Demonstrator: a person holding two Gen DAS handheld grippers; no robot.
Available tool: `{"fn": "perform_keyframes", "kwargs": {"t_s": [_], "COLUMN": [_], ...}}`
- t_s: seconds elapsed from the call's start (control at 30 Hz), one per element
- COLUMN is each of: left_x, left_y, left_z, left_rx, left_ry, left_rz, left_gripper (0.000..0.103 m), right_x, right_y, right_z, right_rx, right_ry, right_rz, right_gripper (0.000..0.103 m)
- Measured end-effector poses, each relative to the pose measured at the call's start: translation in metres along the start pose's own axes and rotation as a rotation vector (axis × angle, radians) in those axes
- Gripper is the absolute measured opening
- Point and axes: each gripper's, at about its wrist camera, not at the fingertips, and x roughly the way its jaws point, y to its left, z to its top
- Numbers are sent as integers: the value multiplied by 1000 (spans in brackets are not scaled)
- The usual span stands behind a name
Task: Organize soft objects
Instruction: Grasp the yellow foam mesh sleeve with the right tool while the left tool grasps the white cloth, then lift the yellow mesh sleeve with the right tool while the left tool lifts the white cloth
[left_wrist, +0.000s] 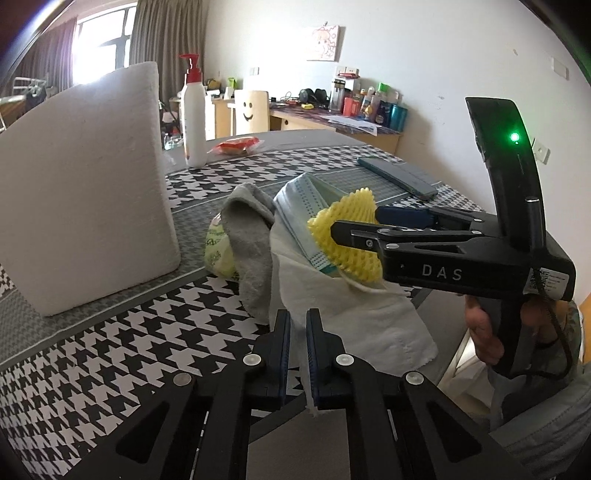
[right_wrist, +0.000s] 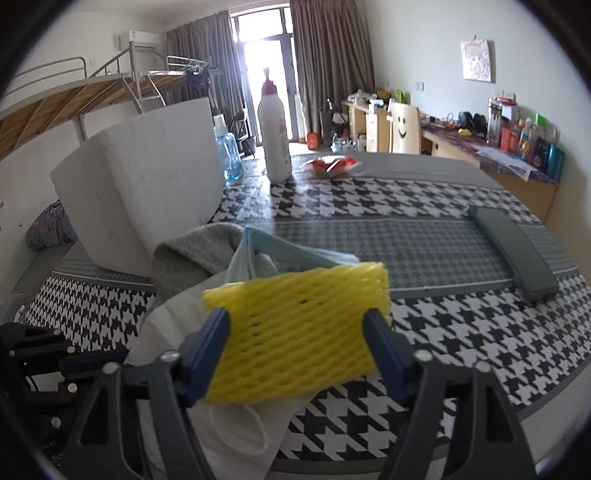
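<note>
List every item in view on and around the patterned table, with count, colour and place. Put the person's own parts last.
foam net: 1, yellow, between the right gripper's fingers, on top of the pile
face mask: 1, light blue, in the pile under the net
sock: 1, grey, draped at the pile's left side
paper towel: 1, white, under the pile, its edge in the left gripper
green packet: 1, behind the sock
foam block: 1, white, upright, left
pump bottle: 1, white with red top, far side
red wrapper: 1, beside the bottle
blue bottle: 1, behind the block
phone: 1, dark, right
left gripper: shut on towel
right gripper: around net
</note>
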Motion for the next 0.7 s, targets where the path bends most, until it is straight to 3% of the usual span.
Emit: {"fn": "perform_keyframes", "kwargs": {"t_s": [0.03,0.07,0.1,0.17,0.2,0.43,0.53,0.7], "left_x": [-1,0,1,0,-1,8,10,12], "left_y": [0,0,0,-2,-4,-4,-4,-4], "left_z": [-2,-2,-2,-2,-2,-6,-7,-7], "left_rx": [0,1,2,7,11,2,-15,-20], "left_ry": [4,10,12,10,2,58,70,88], "left_rz": [0,4,6,9,8,-20,-27,-19], "left_gripper": [14,24,39,60,62,62,62,24], "right_x": [1,2,2,3,3,-8,-10,-12], "right_y": [-1,-2,-2,-5,-4,-4,-5,-8], "right_z": [0,-1,-1,-1,-2,-5,-6,-8], "right_rx": [0,2,7,11,11,12,13,23], "right_ry": [7,12,17,25,24,5,3,0], "right_rz": [8,12,14,21,20,5,-5,-16], "right_gripper": [67,60,56,47,43,15,12,12]}}
